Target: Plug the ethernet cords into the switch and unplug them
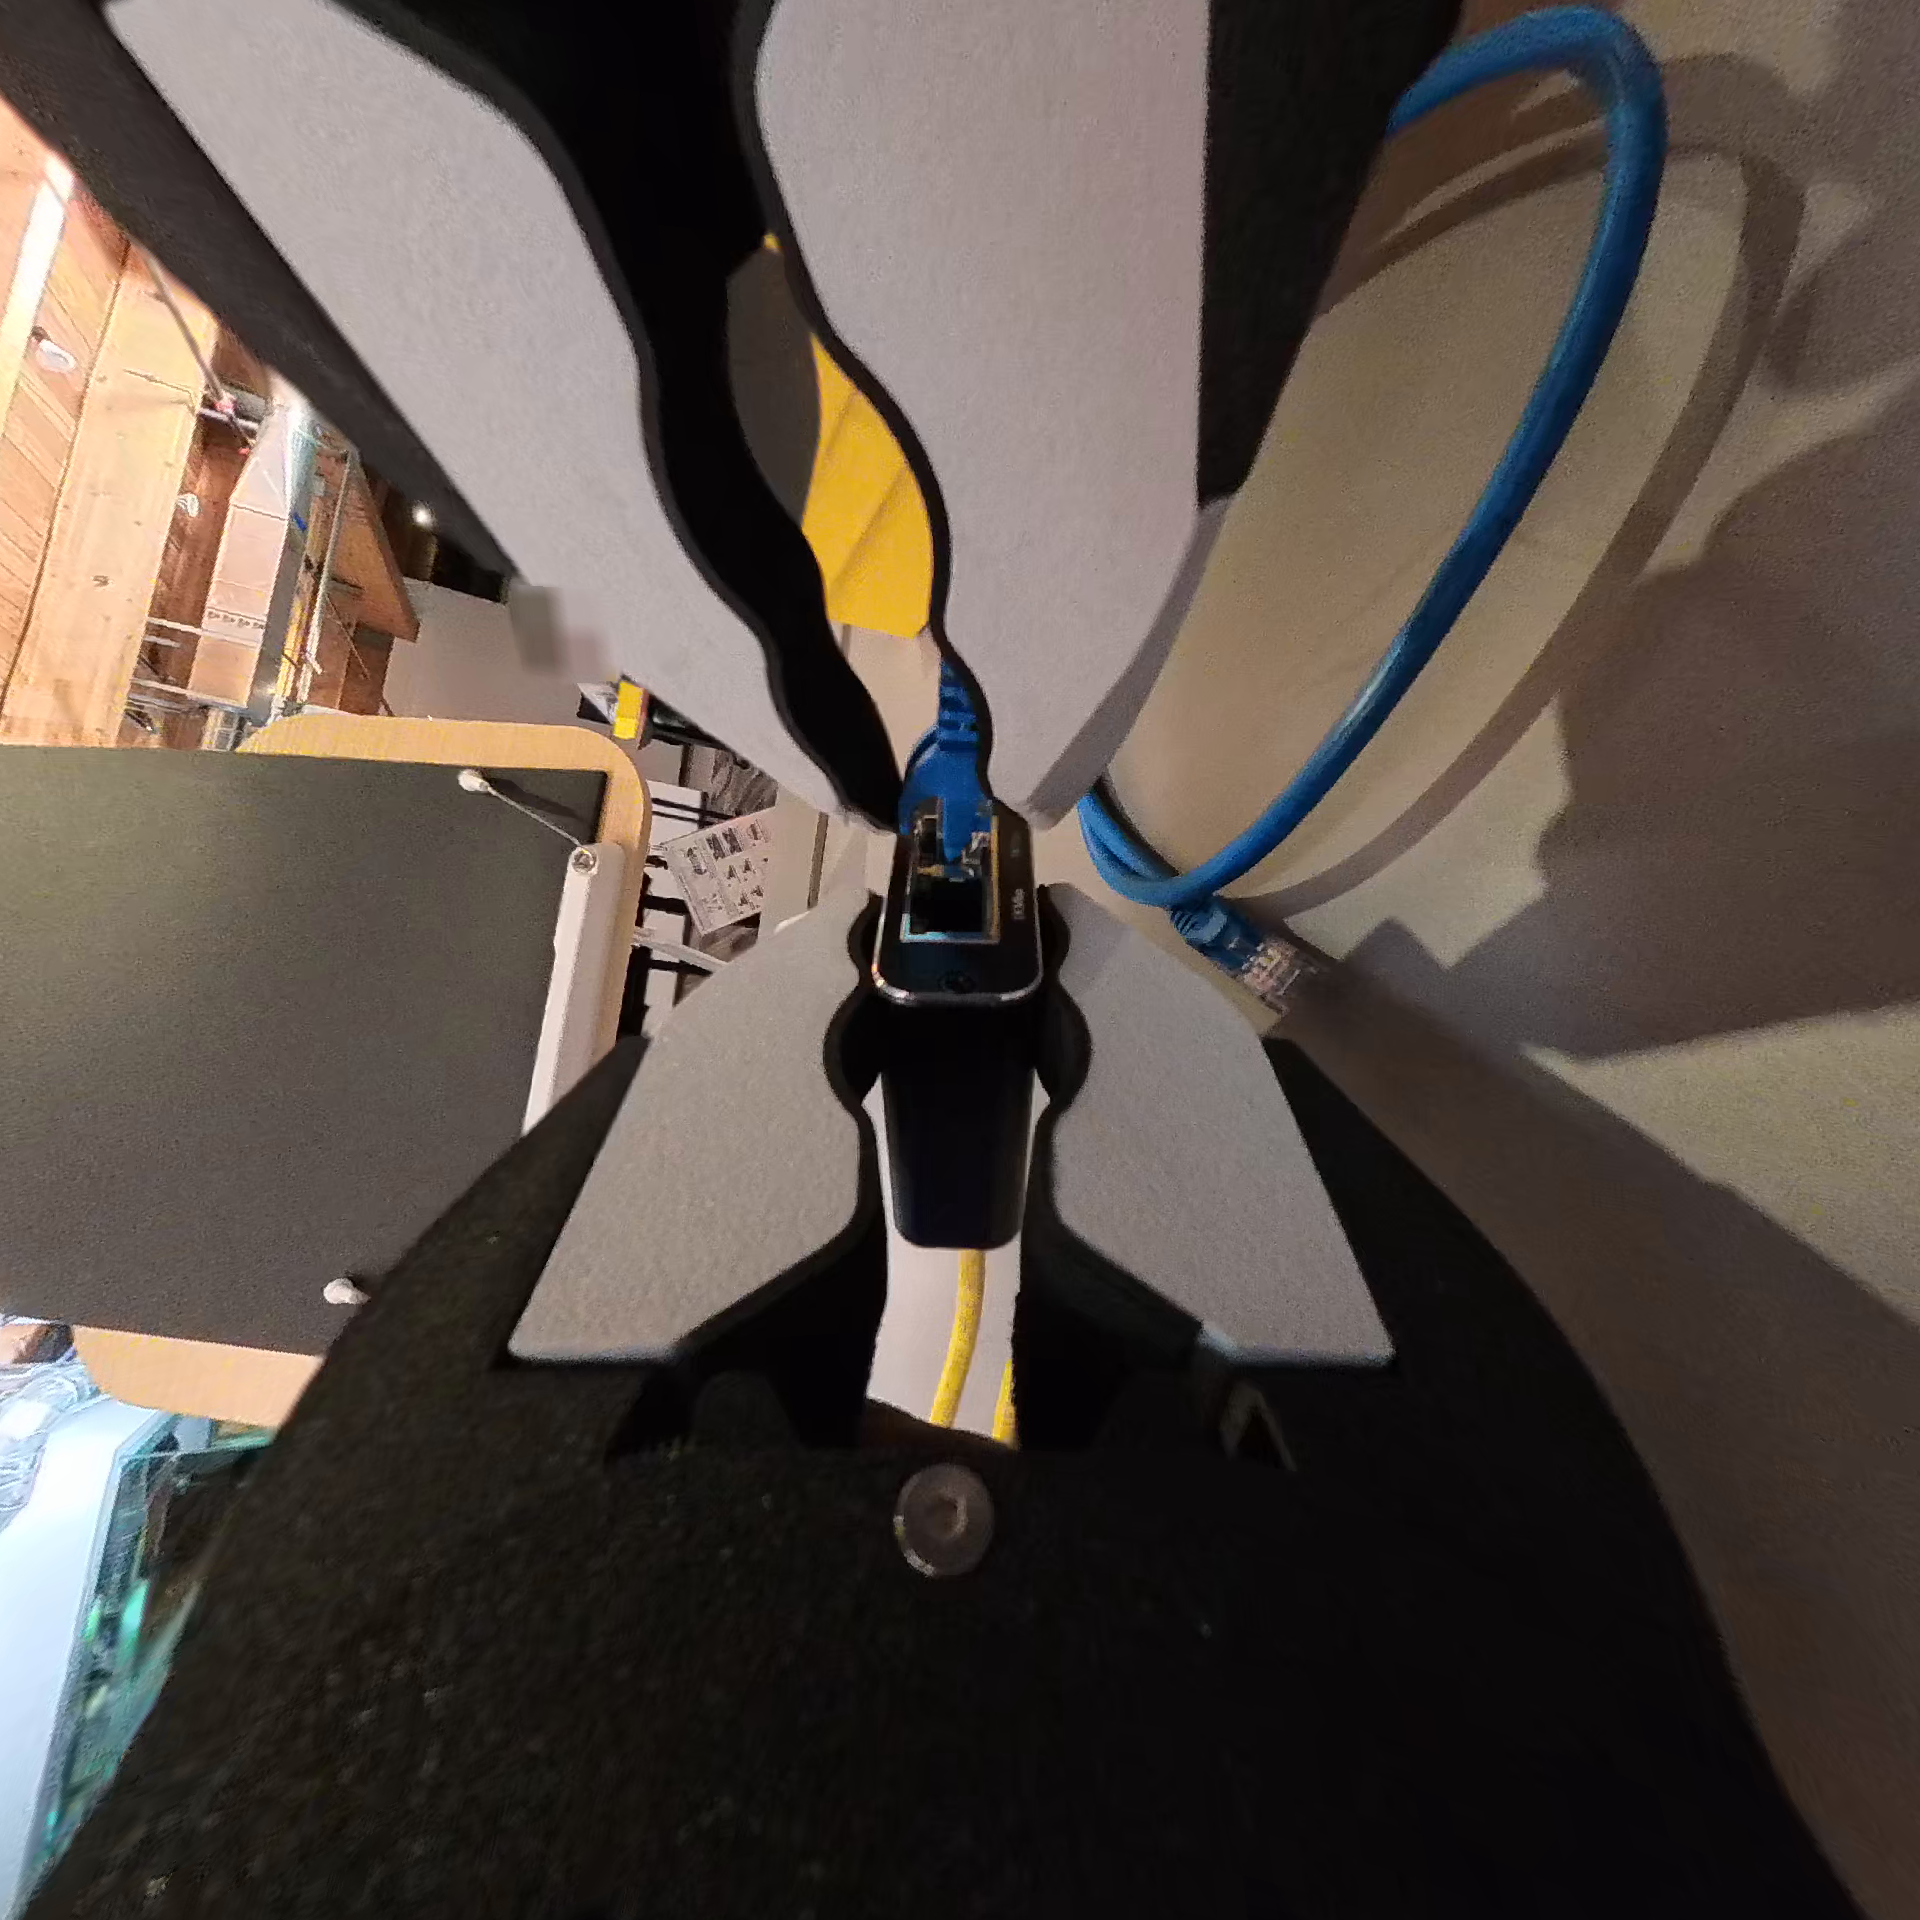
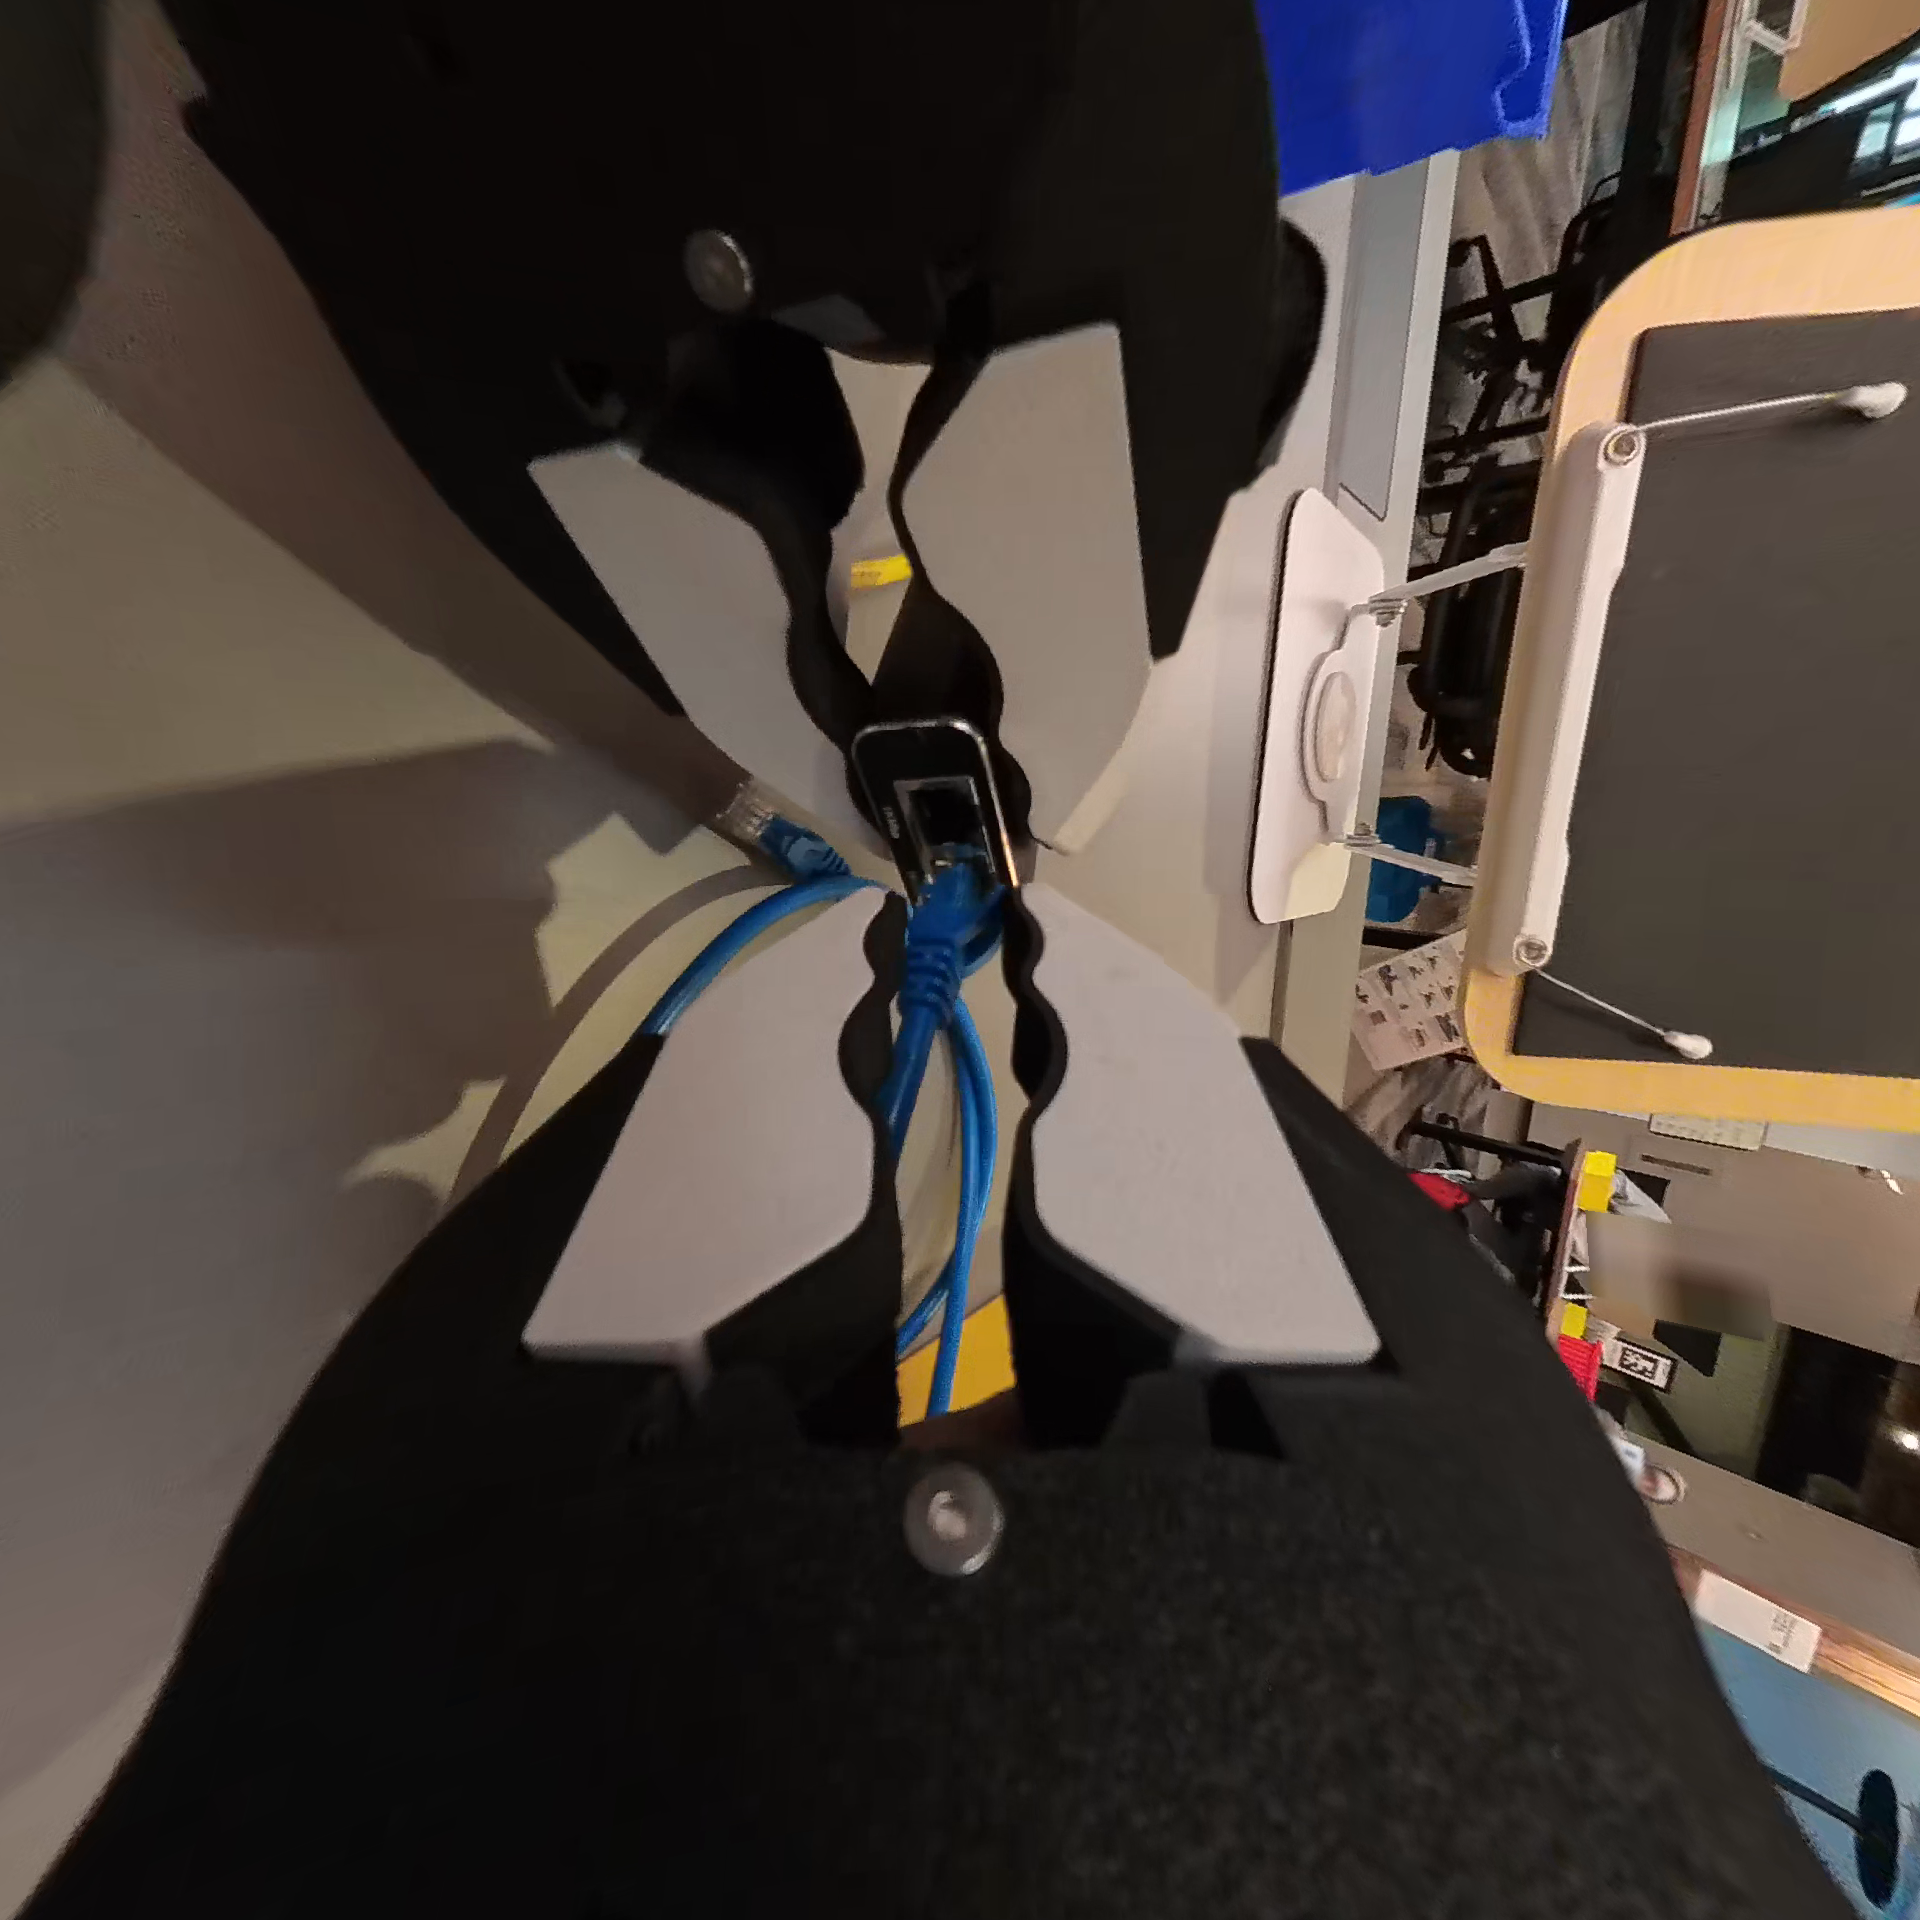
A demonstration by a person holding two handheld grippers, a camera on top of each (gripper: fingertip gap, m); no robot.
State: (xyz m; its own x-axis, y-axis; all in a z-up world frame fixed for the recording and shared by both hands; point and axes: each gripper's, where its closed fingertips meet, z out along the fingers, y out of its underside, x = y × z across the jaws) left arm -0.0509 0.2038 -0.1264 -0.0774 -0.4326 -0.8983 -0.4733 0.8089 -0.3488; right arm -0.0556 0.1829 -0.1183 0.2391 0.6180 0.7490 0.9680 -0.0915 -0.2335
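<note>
Blue cord (image 1: 1538,540) plug sits at the switch (image 1: 954,997) port, clenched by right fingers (image 2: 1091,1091); left fingers (image 1: 727,1143) grasp the switch.

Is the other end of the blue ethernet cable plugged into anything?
No: in the left wrist view the blue ethernet cable's free clear-tipped plug lies loose beside the hand-held gripper, unconnected.
</note>
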